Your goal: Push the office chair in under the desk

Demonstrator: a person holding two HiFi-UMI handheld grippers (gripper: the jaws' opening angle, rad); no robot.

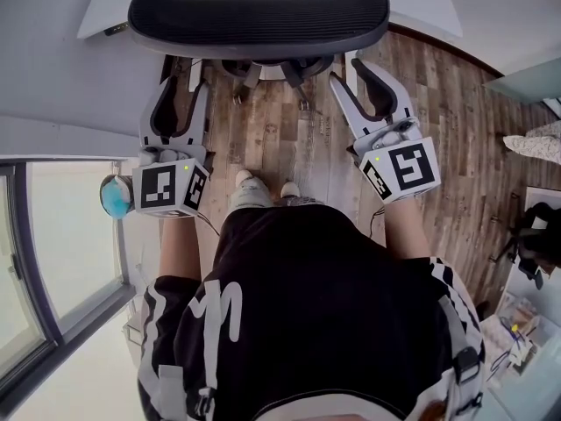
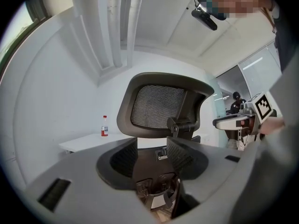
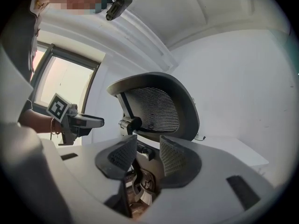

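The office chair's black mesh backrest (image 1: 259, 20) stands in front of me, its top edge against the white desk (image 1: 421, 3). My left gripper (image 1: 181, 90) sits just behind the backrest's left side and my right gripper (image 1: 362, 77) behind its right side. Both point level at the chair. In the left gripper view the backrest (image 2: 159, 106) rises beyond the left gripper (image 2: 152, 155), whose jaws stand partly apart with nothing between them. In the right gripper view the right gripper (image 3: 142, 155) also shows a gap, with the backrest (image 3: 159, 108) beyond it and untouched.
A small red-labelled bottle (image 2: 104, 125) stands on the desk (image 2: 84, 141). The wooden floor (image 1: 438, 130) lies under the chair. A window (image 1: 53, 235) runs along the left. A black object (image 1: 535, 231) and small clutter (image 1: 517, 323) sit at the right.
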